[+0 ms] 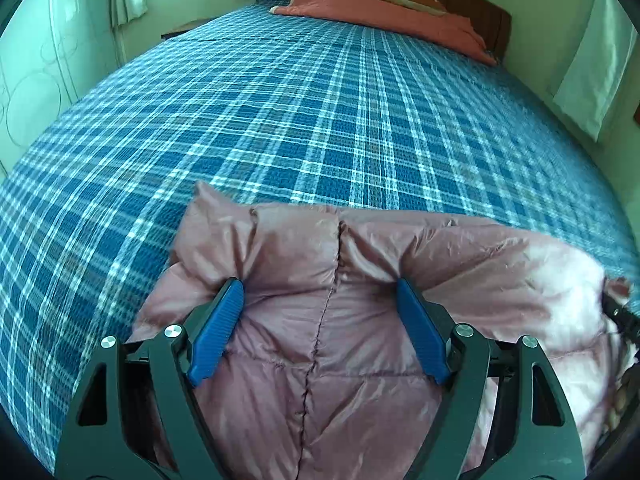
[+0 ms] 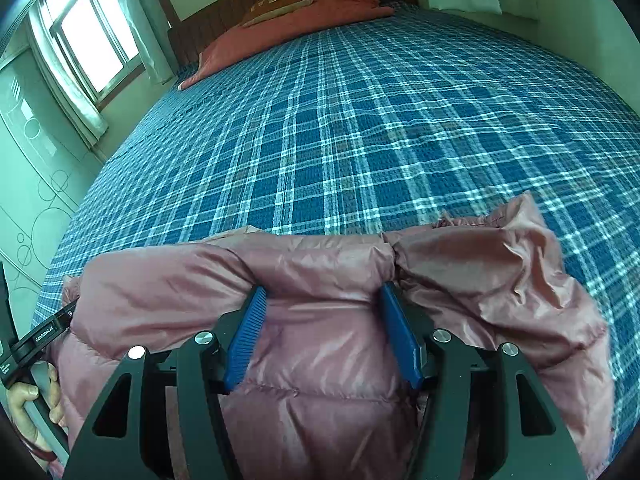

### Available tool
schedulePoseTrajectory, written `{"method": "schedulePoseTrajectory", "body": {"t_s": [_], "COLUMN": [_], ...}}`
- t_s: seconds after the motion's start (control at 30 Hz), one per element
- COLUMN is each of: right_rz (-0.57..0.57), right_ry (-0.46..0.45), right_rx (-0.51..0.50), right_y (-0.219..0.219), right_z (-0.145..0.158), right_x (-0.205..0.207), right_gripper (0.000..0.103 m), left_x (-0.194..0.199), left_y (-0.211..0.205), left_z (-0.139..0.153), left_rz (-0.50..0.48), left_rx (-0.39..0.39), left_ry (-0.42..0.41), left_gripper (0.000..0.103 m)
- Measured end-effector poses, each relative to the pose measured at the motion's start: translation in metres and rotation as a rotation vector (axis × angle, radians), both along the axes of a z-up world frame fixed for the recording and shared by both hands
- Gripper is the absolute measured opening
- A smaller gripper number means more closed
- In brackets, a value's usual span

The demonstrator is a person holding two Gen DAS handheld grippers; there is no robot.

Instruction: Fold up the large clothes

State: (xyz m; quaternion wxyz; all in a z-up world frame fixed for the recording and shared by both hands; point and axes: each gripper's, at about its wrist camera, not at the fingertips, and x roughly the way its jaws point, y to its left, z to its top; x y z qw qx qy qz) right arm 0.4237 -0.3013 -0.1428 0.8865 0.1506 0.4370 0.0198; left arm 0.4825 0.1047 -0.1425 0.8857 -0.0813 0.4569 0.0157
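Pink quilted jacket [image 1: 360,320] lies folded at the near edge of the bed [image 1: 280,112]. We note the left gripper [image 1: 320,292] wide, pads flanking a stitched seam; the right gripper [image 2: 322,296] narrower, fabric bulging between its pads, grip uncertain. Only the right view shows a hand [image 2: 30,408] and window [image 2: 92,28]. Blue plaid cover; red blanket [image 1: 380,8] by the headboard.

"GenRoboAI" in white on black arm of left gripper [image 2: 48,334], right-wrist view; no other legible txt.
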Motion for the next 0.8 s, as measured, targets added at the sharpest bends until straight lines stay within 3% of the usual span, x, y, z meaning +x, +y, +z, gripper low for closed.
{"method": "schedulePoseTrajectory", "body": {"t_s": [0.13, 0.33, 0.47, 0.6, 0.8], "right_rz": [-0.016, -0.069, -0.161, -0.226, -0.303], "right_ry": [-0.025, -0.032, -0.031, -0.019, -0.018], "right_rx": [-0.01, 0.017, 0.091, 0.163, 0.384], "right_y": [-0.017, -0.054, -0.086, -0.103, -0.11], "right_z": [0.022, 0.04, 0.035, 0.022, -0.006], "right_x": [-0.031, -0.112, -0.177, -0.228, -0.284], "right_gripper": [0.059, 0.059, 0.06, 0.06, 0.06], "left_x": [-0.025, -0.101, -0.159, -0.224, -0.288], "left_y": [0.022, 0.059, 0.077, 0.093, 0.092], "left_z": [0.019, 0.043, 0.041, 0.026, 0.004], "left_rz": [0.034, 0.112, 0.176, 0.276, 0.318], "left_rx": [-0.061, -0.19, -0.236, -0.364, -0.51], "left_ry": [-0.014, -0.055, -0.067, -0.048, -0.04], "left_gripper": [0.078, 0.078, 0.079, 0.079, 0.079]}}
